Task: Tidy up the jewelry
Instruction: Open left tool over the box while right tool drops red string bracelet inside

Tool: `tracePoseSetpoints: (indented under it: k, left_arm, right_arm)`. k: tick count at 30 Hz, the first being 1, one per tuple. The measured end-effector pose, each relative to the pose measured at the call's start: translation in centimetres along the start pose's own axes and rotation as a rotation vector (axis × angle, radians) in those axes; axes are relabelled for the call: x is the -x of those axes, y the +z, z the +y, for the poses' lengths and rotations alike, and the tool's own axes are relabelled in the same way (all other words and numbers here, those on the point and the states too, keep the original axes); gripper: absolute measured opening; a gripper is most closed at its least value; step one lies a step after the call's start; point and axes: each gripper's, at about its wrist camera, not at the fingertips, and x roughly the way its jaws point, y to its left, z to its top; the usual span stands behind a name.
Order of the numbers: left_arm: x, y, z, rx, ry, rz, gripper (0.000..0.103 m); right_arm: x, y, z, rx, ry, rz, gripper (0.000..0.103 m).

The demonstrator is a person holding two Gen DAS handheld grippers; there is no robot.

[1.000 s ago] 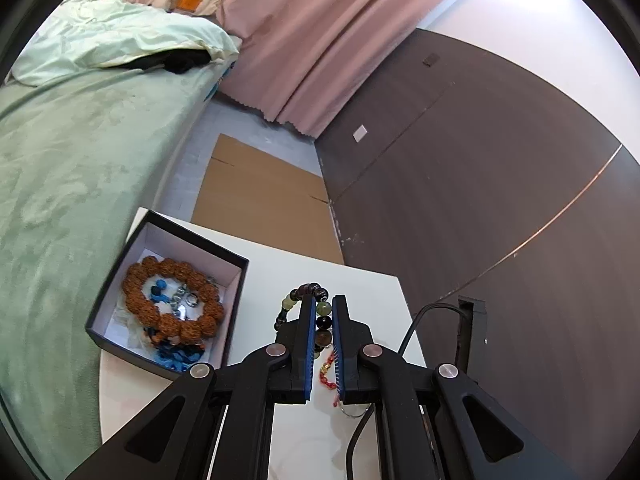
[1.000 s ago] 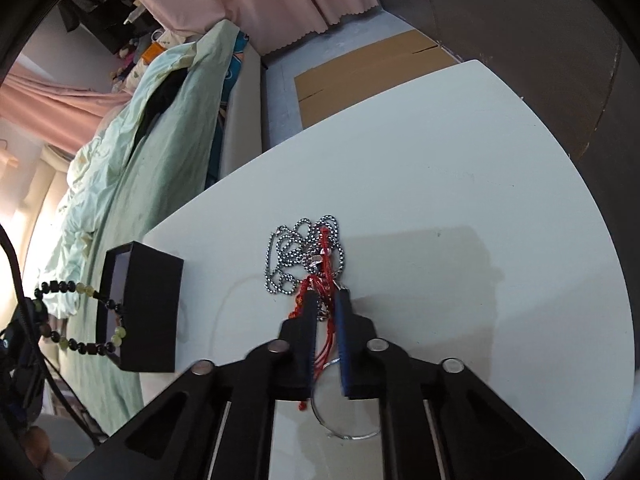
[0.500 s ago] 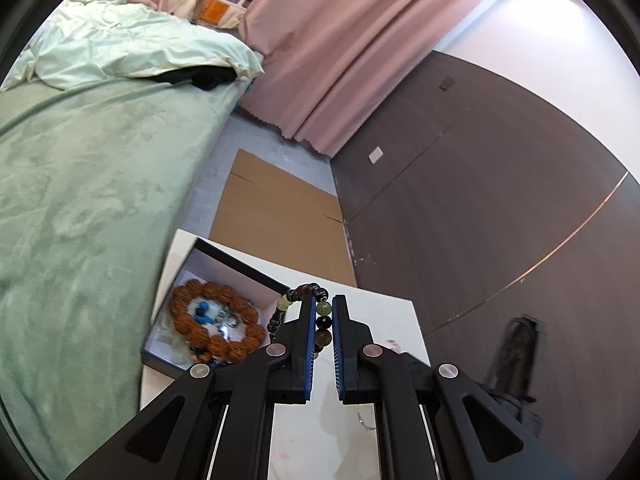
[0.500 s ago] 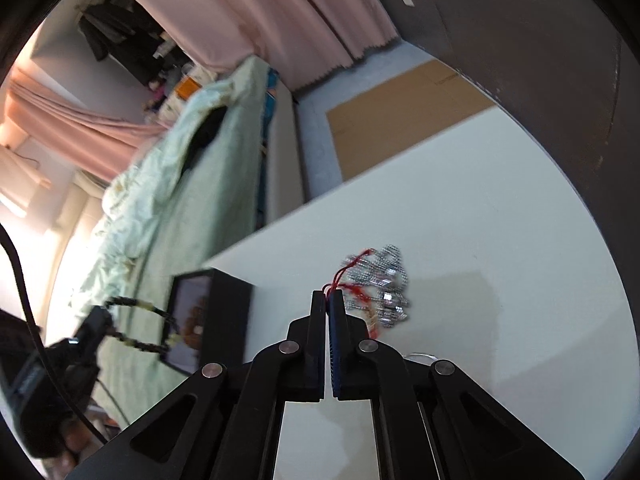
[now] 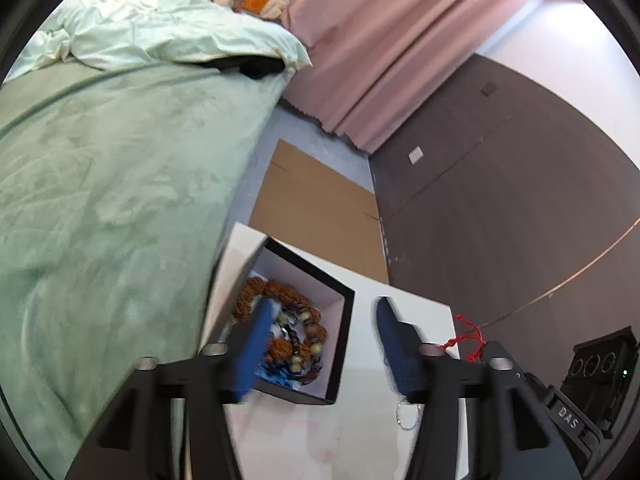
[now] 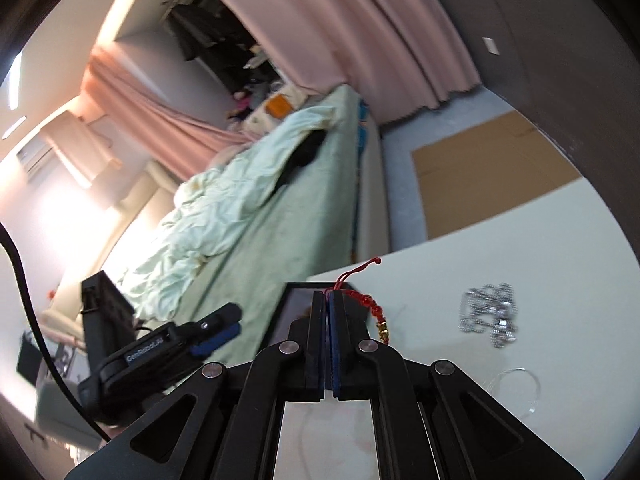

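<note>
The black jewelry box [image 5: 340, 344] is taken as the landmark; it sits open near the far corner of the white table [image 5: 320, 432], on the side nearest the green bed [image 5: 100, 200]. Inside it a brown beaded bracelet [image 5: 280, 292] is coiled, and a bracelet of dark and pale beads [image 5: 304, 344] is seen lying on top of it, free of any grip. The left gripper [image 5: 320, 336] is held just above the box, its jaws opening and nothing pressed between its blue pads. The right gripper [image 6: 329, 300] is raised on the box's other side, its jaws clamped on a red cord bracelet [image 6: 370, 308], which trails off beside one finger. Farther from the box, a silver ball chain [image 6: 490, 316] is heaped on the table, and what appears to be a thin wire ring [image 6: 516, 388] lies nearby, though it is blurred.
</note>
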Motion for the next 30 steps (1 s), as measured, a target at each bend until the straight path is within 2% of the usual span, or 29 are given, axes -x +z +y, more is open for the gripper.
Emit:
tracePoseSetpoints:
  k: [3,14,18,21,23,25,27,30]
  left_arm:
    - [0.9,0.3,0.2,-0.019,0.011,-0.028,0.070]
    - [2.4,1.4,2.6,0.042,0.010,-0.045,0.070]
    - [2.8,1.8,3.1,0.053,0.011,-0.055,0.070]
    - [2.9,2.0,3.6,0.063,0.012,-0.058,0.070]
    - [3.0,2.2,3.7,0.067,0.013,-0.060,0.070]
    - [3.0,2.2,3.8,0.069,0.013,-0.060,0.070]
    - [3.0,2.2,3.8,0.070,0.010,-0.057,0.070]
    - [2.7,2.0,3.4,0.061,0.008,-0.048,0.070]
  right_arm:
    - [-0.6,-0.2,1.0,0.017,0.031,0.000,0.004]
    - [-3.9,-1.3,3.6,0.044,0.095,0.012,0.004]
    - [-5.8,-1.7,4.3,0.045,0.094,0.046,0.004]
    - [-7.4,-2.3,4.2,0.045,0.046,0.119,0.004]
    - [-8.4,-2.5,4.0,0.044,0.024,0.183,0.009]
    - [-8.3,-2.6,3.6,0.041,-0.001,0.178,0.018]
    - [-7.6,-2.5,3.4,0.035,-0.013,0.154,0.033]
    - [-6.0,-2.1,2.8,0.032,-0.018,0.124,0.034]
